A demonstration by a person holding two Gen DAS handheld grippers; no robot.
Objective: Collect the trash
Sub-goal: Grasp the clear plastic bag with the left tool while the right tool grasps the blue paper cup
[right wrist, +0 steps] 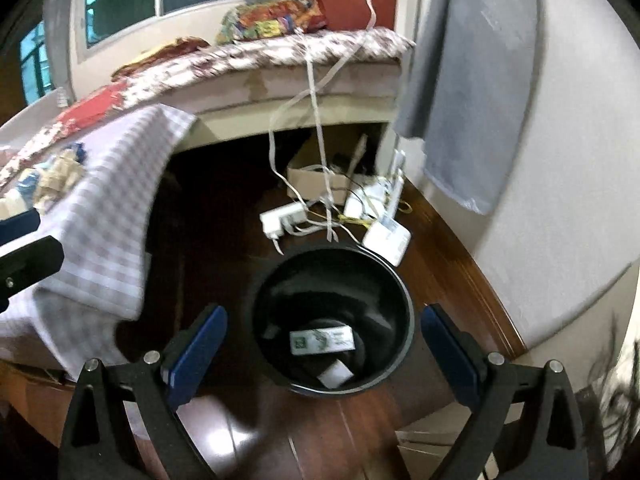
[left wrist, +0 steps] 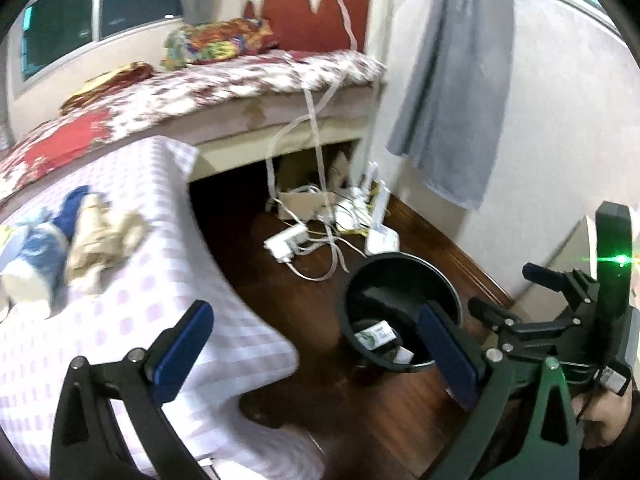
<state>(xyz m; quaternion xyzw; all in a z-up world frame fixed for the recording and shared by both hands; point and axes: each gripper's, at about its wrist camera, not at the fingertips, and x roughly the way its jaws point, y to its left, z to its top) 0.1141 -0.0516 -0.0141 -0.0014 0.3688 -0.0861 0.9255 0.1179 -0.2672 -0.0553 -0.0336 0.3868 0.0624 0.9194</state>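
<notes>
A black round bin (right wrist: 404,304) stands on the dark wood floor, holding a green-and-white box (right wrist: 322,340) and a white card (right wrist: 336,374). My right gripper (right wrist: 324,348) hovers directly above it, open and empty. My left gripper (left wrist: 316,352) is open too, over the edge of the checked cloth, with the bin (left wrist: 360,280) just past its right finger. Crumpled beige and blue trash (left wrist: 80,240) lies on the checked cloth at the left. The right gripper's body (left wrist: 568,312) shows at the right edge of the left wrist view.
A table under a pink-checked cloth (left wrist: 140,340) fills the left. Behind it is a bed with a floral cover (left wrist: 240,80). White power strips and tangled cables (right wrist: 320,216) lie on the floor beyond the bin, beside a cardboard box (right wrist: 316,178). A grey towel (right wrist: 472,80) hangs on the right wall.
</notes>
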